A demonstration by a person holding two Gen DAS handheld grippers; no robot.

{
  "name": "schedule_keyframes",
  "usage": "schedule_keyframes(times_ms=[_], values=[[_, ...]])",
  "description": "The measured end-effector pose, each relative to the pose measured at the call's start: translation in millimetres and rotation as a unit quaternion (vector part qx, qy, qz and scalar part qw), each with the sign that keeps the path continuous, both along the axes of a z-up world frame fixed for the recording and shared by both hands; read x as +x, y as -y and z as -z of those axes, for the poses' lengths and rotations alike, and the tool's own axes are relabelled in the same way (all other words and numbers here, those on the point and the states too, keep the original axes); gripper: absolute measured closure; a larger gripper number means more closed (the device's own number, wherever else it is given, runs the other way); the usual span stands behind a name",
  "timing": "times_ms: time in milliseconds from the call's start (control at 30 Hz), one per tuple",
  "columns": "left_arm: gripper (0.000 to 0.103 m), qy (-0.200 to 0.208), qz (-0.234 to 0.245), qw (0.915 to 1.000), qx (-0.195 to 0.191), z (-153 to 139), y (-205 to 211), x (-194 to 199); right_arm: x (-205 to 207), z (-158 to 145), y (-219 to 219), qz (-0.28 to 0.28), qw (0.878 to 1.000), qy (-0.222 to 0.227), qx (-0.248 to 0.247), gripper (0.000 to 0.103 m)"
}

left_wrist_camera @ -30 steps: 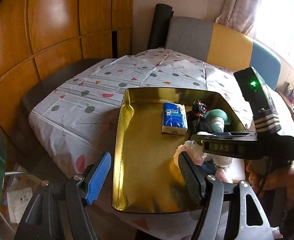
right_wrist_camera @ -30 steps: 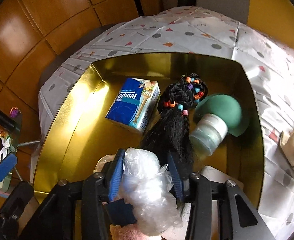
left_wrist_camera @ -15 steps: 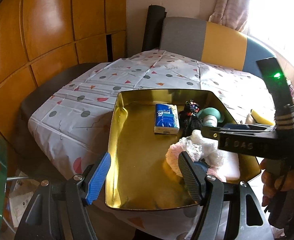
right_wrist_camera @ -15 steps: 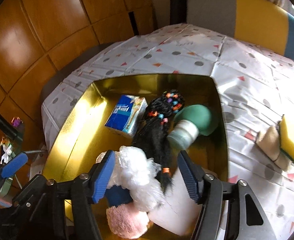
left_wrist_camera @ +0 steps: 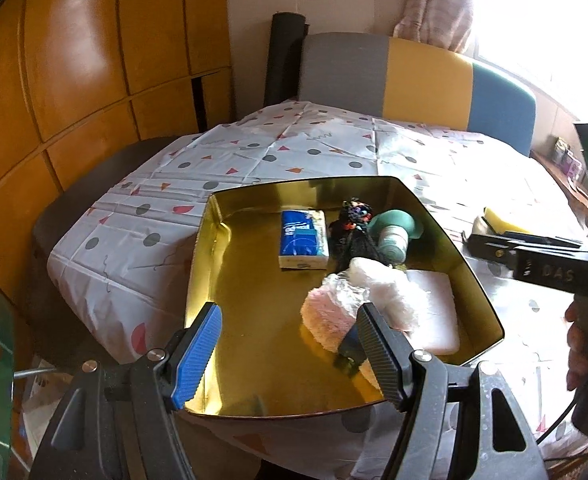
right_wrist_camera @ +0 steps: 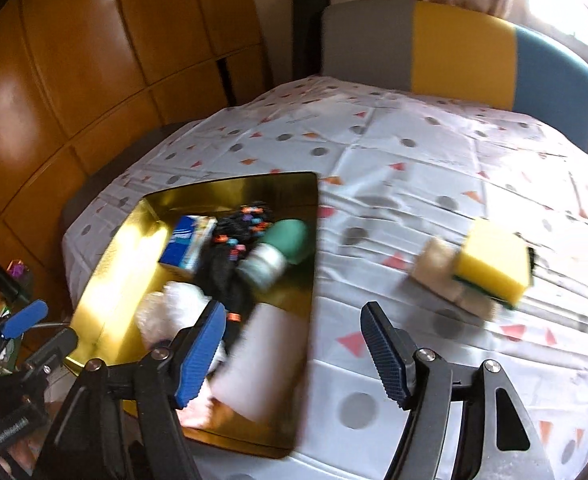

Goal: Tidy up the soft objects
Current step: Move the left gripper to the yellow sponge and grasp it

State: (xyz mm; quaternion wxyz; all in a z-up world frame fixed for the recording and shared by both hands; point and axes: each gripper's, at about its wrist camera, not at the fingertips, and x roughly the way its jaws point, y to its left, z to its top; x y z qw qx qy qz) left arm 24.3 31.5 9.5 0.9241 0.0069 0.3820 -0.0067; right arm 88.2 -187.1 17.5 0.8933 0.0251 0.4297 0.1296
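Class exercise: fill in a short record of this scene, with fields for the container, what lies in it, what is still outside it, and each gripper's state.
container: gold tray on the spotted tablecloth
in tray: tissue pack, black doll, green sponge, plastic-wrapped bundle, white pad
outside tray: yellow sponge beside a beige item on the cloth
left gripper: open, empty
right gripper: open, empty, jaws have just been opening
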Motion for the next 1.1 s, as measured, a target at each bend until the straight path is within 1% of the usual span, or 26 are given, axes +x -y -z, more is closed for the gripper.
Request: schedule_keyframes(times_ms=[233, 433, 567, 633, 700, 767, 833, 933, 1100], values=[[0.032, -0.002, 0.029, 0.9995, 0.009, -1.6, 21.2, 2.0, -9.1, -4.9, 64.0, 0.055, 0.998, 0.007, -0.022, 0.03], [0.032, -0.005, 0.054, 0.9985, 0.012, -3.2, 42.0, 7.9, -18.2, 2.9, 144.0, 0.135, 0.99, -0.008, -0.04, 0.029], [0.032, -0.011, 0.071, 0.9973, 0.013, -3.4, 56.0, 12.3, -27.3, 19.2, 199.8, 0.203, 0.978, -0.024, -0.05, 0.029], [0.032, -0.016, 0.08, 0.9965, 0.016, -2.9, 63.7, 14.2, -32.6, 30.5, 220.2, 0.234, 0.971, -0.031, -0.043, 0.029], [0.032, -0.023, 0.091, 0.9955, 0.013, -2.7, 72.3, 17.3, -39.1, 47.0, 241.9, 0.271, 0.961, -0.049, -0.022, 0.029], [0.032, -0.029, 0.105, 0.9939, 0.011, -3.6, 85.1, 22.8, -38.2, 54.3, 254.1, 0.295, 0.953, -0.069, -0.014, 0.029], [0.032, -0.025, 0.119, 0.9924, 0.014, -8.2, 99.6, 28.4, -39.3, 51.6, 260.1, 0.305, 0.951, -0.057, -0.007, 0.028], [0.032, -0.012, 0.138, 0.99, 0.026, -15.1, 122.7, 34.2, -40.8, 50.0, 263.3, 0.309, 0.95, -0.052, 0.006, 0.024], [0.032, -0.001, 0.169, 0.9846, 0.043, -19.3, 154.7, 37.0, -40.1, 48.9, 256.5, 0.299, 0.953, -0.048, -0.007, 0.021]])
